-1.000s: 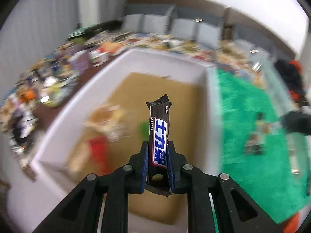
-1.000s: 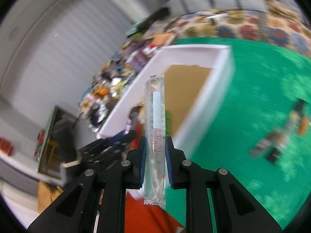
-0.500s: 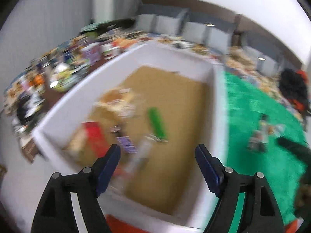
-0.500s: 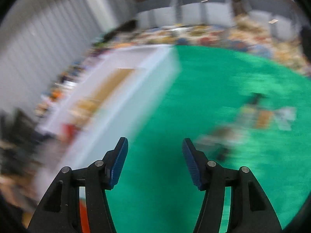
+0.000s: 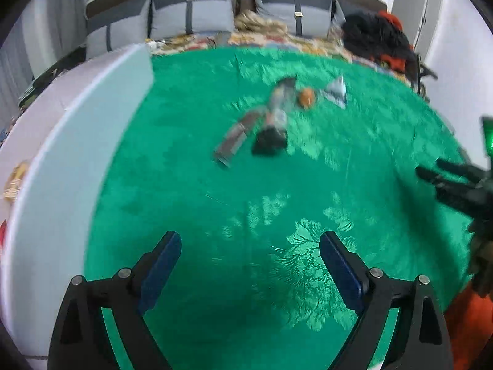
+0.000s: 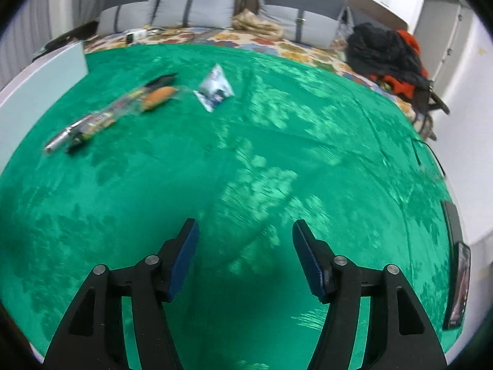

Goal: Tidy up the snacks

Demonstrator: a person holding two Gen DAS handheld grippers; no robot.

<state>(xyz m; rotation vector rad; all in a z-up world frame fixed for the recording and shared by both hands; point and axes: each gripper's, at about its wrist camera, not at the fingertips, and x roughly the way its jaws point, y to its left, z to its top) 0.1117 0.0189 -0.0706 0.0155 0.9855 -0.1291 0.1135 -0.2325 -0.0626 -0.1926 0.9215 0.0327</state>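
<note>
Left gripper [image 5: 248, 265] and right gripper [image 6: 245, 256] both empty, jaws spreading apart over bare green cloth [image 6: 277, 169]. Remaining snacks [image 6: 123, 108] blurred in a loose cluster well ahead: slim clear and dark wrappers, an orange piece, a silvery triangular packet [image 6: 215, 91] just beside them. White box [image 5: 61, 154] walling the left edge; wide open cloth between jaws and snacks.

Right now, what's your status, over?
Left gripper and right gripper opening, both empty. Loose wrapped snacks lie ahead on green patterned cloth. Nothing in the way.
</note>
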